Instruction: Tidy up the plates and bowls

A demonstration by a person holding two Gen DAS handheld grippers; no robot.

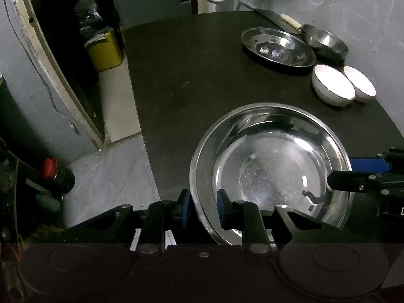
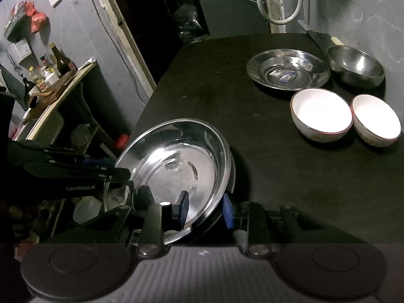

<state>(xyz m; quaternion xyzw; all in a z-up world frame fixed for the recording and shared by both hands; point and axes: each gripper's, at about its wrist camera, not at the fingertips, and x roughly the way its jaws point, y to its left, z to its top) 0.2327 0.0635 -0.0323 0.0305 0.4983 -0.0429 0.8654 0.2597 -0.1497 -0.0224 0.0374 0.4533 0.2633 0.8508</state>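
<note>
Large steel plate (image 1: pixel 272 166): at six o'clock on the black table (image 1: pixel 202 80), nearest the cameras, its rim straddled on two sides.
Left gripper (image 1: pixel 203 209): one blue pad outside the rim, one inside the dish; pads stand apart, a clear gap each side, not clamped.
Right gripper (image 2: pixel 205 208): same story at the opposite edge, rim running between its pads; the inner pad sits close to the metal, but I can't tell if it presses.
Plate attitude: in the right wrist view it looks tipped, left edge higher; whether it rests flat I can't tell.
Stack target, my guess: the smaller steel plate (image 2: pixel 287 72) at one o'clock, steel bowl (image 2: pixel 356 65) just beside it.
White bowls (image 2: pixel 322 115): two at two o'clock, touching.
Doing it well: close both pairs squarely on the rim together, lift level, keep the slick steel from sliding, carry clear over the bowls.
</note>
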